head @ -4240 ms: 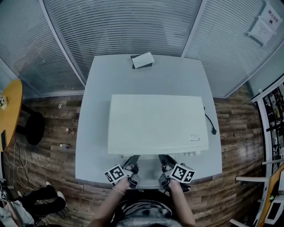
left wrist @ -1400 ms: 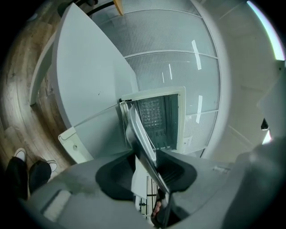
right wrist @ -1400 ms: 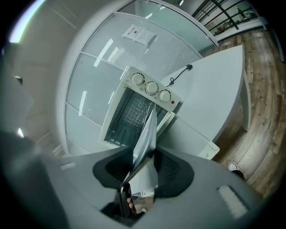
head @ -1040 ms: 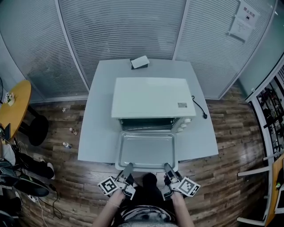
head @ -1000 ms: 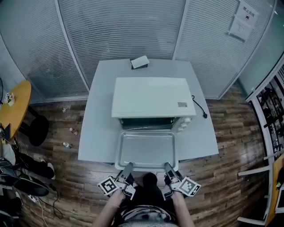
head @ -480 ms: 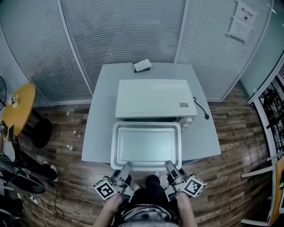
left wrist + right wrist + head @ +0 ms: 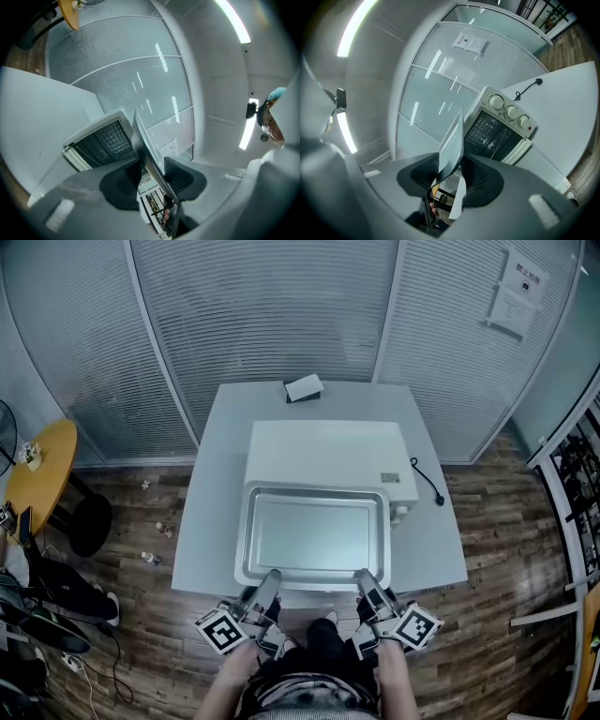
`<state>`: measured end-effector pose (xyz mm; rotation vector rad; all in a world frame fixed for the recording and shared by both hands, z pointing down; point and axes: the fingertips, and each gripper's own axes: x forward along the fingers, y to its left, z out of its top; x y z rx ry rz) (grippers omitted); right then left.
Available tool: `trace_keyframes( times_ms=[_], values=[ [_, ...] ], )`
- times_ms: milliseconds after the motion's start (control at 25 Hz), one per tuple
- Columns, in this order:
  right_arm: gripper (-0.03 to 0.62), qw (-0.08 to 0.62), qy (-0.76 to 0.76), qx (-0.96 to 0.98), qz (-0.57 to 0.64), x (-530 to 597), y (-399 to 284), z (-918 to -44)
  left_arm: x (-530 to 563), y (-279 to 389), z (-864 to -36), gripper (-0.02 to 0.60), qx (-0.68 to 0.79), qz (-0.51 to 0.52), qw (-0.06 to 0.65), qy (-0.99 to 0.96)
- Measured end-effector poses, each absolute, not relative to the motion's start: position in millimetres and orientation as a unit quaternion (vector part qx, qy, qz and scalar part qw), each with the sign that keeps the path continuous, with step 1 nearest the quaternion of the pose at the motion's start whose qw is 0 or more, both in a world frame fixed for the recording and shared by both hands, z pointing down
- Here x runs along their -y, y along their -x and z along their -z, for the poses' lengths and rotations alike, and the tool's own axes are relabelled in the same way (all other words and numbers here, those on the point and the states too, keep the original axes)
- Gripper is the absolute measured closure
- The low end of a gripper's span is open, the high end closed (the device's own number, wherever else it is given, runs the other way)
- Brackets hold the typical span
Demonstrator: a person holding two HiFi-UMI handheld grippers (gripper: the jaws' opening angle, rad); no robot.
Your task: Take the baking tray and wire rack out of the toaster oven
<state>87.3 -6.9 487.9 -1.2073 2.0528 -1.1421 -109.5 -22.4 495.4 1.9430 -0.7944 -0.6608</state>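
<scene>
The silver baking tray (image 7: 316, 534) hangs level in the air, over the front of the white toaster oven (image 7: 328, 448). My left gripper (image 7: 266, 588) is shut on the tray's near rim at its left, and my right gripper (image 7: 367, 587) is shut on the same rim at its right. In the left gripper view the tray (image 7: 146, 151) runs edge-on between the pads of the left gripper (image 7: 150, 172). In the right gripper view the tray (image 7: 453, 146) is pinched the same way by the right gripper (image 7: 452, 177). The oven's dark mouth (image 7: 102, 139) stands open; I cannot make out the wire rack.
The oven stands on a pale grey table (image 7: 204, 521). A small white box (image 7: 303, 388) lies at the table's far edge, and a black power cord (image 7: 427, 483) trails off the oven's right side. The oven's knobs (image 7: 511, 111) show in the right gripper view. Wood floor surrounds the table.
The tray has come out of the oven and risen. It was low in front of the oven's mouth; now it is higher, covering the oven's front. Both grippers rose with it.
</scene>
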Motion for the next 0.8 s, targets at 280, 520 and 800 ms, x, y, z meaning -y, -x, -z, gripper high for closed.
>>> trace_keyframes(
  times_ms=[280,520,800],
  values=[
    [0.441,0.256,0.443,-0.737,0.442,53,-108,-484,67,90,-490,0.436,0.333,0.264,0.471,-0.773],
    [0.437,0.252,0.439,-0.74,0.444,96,-117,-475,105,80,-486,0.434,0.348,0.265,0.476,-0.763],
    [0.431,0.243,0.432,-0.748,0.441,132,-123,-470,135,72,-484,0.431,0.36,0.276,0.469,-0.758]
  ],
)
